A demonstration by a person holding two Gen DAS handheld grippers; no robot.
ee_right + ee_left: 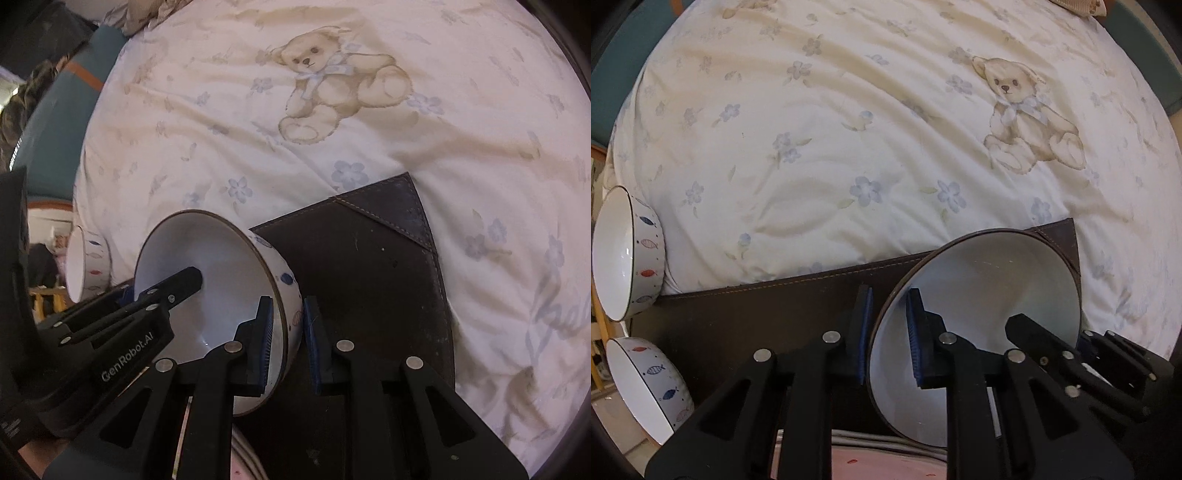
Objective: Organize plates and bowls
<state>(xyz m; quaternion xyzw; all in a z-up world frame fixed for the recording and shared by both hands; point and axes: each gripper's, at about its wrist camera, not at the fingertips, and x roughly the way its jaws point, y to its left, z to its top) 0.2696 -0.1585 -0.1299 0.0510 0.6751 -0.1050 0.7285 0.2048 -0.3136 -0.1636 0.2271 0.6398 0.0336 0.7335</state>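
One bowl (pixel 979 295) is gripped at opposite rims by the left claw (pixel 886 332) and right claw (pixel 288 332); two bowls (pixel 624 254) at the left remain, seemingly unsorted.

White fish-print bowl (pixel 221 280), dark brown mat (pixel 369 280), cream teddy-and-flower bedspread (pixel 849 129)

glossy glazed ceramic bowl (pixel 997 280), matt black plastic gripper (pixel 886 328) with ribbed blue pads, stitched leathery brown mat (pixel 369 266), soft wrinkled printed cotton quilt (pixel 831 129).

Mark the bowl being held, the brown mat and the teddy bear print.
held bowl (pixel 997 280): left wrist view, white inner wall.
brown mat (pixel 369 266): right wrist view, bare surface near its stitched corner.
teddy bear print (pixel 1027 122): left wrist view, bear's chest.
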